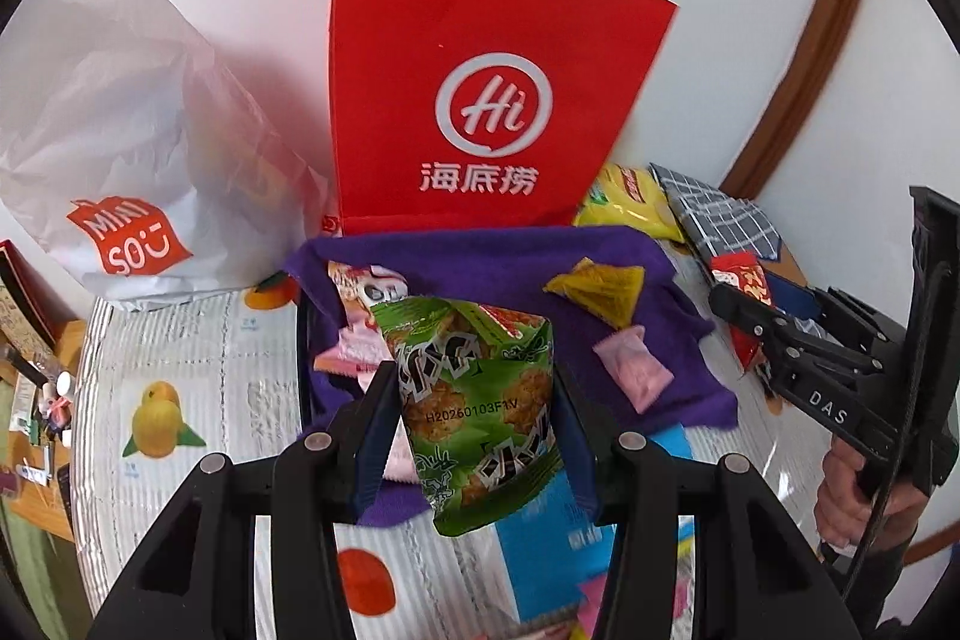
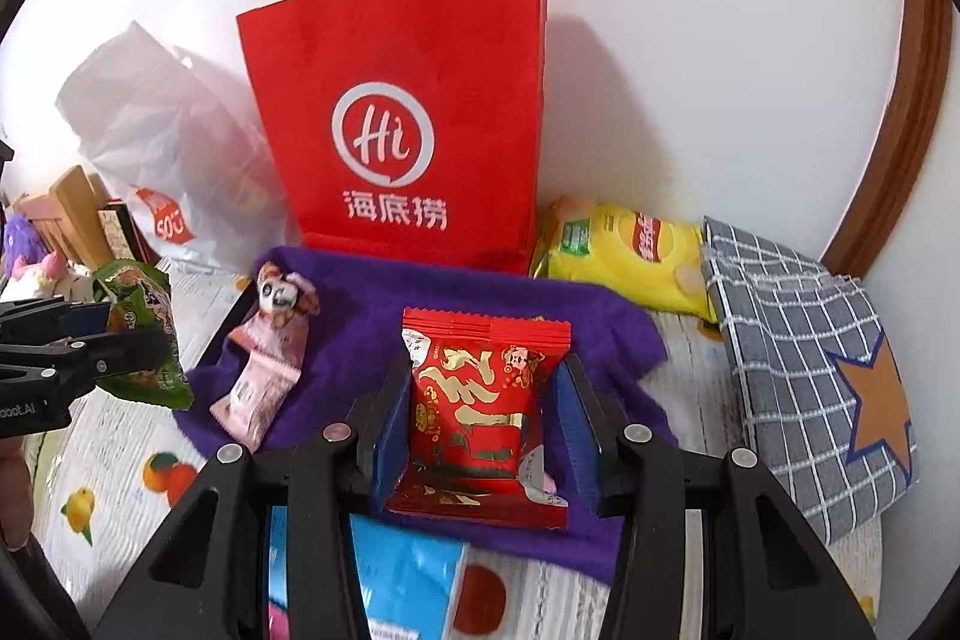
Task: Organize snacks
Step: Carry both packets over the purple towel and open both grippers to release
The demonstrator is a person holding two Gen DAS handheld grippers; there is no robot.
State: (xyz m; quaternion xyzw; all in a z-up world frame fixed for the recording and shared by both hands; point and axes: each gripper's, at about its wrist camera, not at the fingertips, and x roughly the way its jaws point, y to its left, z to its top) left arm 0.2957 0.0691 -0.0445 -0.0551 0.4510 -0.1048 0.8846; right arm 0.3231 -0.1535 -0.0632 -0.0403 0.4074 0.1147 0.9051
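My left gripper [image 1: 474,388] is shut on a green snack packet [image 1: 480,400] and holds it above the purple cloth [image 1: 492,262]. It also shows in the right wrist view [image 2: 150,340]. My right gripper [image 2: 486,394] is shut on a red snack packet [image 2: 480,412] over the purple cloth [image 2: 360,304]. A yellow triangular snack [image 1: 600,289] and a pink packet [image 1: 633,367] lie on the cloth. A pink panda packet [image 2: 270,352] lies at its left. A red paper bag [image 1: 480,88] stands behind the cloth, also in the right wrist view [image 2: 408,112].
A white plastic bag [image 1: 120,148] sits left of the red bag. A yellow chip bag [image 2: 624,256] and a grey checked fabric pouch [image 2: 804,370] lie to the right. A fruit-print mat [image 1: 180,370] covers the table. A white wall rises behind.
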